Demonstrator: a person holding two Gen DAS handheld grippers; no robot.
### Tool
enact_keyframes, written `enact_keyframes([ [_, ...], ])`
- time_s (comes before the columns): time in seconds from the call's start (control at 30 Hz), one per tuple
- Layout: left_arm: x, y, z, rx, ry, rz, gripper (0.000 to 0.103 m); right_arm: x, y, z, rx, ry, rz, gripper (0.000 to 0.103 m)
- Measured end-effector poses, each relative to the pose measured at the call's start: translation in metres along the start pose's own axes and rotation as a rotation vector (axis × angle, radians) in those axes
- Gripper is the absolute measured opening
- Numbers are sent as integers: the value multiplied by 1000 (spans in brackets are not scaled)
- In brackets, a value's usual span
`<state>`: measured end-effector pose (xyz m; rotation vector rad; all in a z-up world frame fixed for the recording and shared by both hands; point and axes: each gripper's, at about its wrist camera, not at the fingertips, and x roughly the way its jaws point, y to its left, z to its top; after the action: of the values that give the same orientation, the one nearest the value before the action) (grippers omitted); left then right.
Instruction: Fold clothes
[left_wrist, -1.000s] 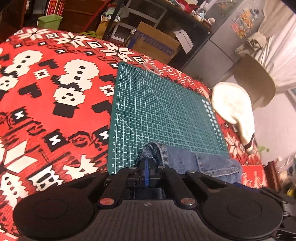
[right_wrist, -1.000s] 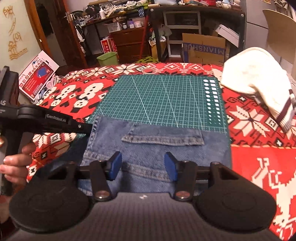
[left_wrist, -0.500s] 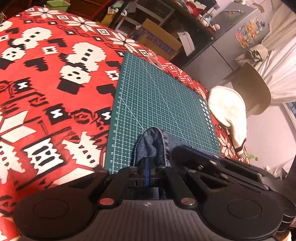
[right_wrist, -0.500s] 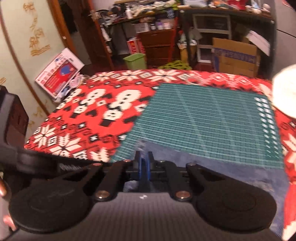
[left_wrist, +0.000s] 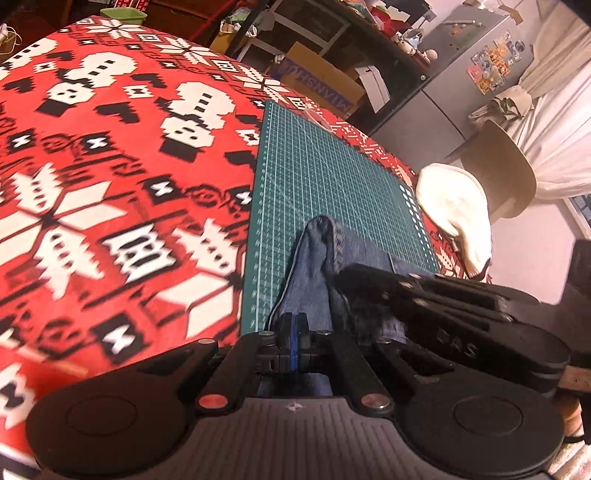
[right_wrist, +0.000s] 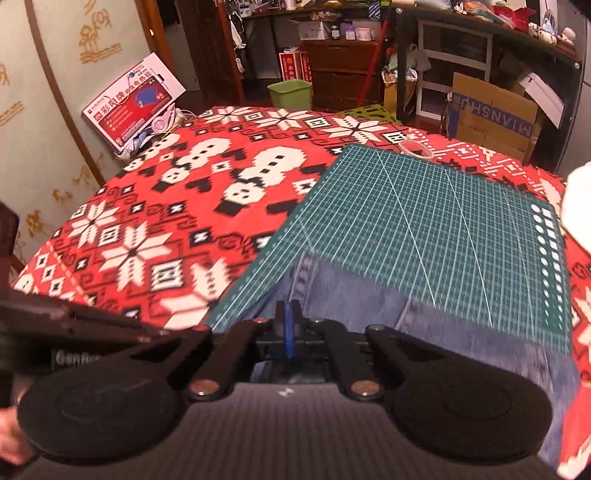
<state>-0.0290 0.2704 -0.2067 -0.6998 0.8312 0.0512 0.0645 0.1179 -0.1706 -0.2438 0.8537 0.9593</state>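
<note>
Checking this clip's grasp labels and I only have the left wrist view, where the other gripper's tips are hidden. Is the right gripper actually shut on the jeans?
Observer: Yes. In the right wrist view the right gripper is closed, its fingers together, pinching the jeans near their left edge.
Operator: Anything at the table's far left corner?
Observer: A red-and-white printed box leans against the wall there.
Operator: And on the mat's far edge?
Observer: A clear ring-shaped object lies at the cutting mat's far edge.

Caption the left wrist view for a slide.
Left gripper pinches denim jeans above green cutting mat, right gripper alongside.
</note>
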Motion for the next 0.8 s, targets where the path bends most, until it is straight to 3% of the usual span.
enact_keyframes([
  [0.1, -8, 4, -8, -15, 6, -8, 2, -7, 15, -8, 15, -16, 42, 0],
  [0.33, -20, 8, -24, -3, -5, 1, 3, 26, 12, -2, 61, 10, -96, 0],
  [0.6, -20, 13, -24, -25, -14, -18, 3, 47, 1, 24, 92, -1, -119, 0],
  [0.8, -20, 17, -25, -51, -17, -41, 3, 23, 11, -5, 73, 22, -123, 0],
])
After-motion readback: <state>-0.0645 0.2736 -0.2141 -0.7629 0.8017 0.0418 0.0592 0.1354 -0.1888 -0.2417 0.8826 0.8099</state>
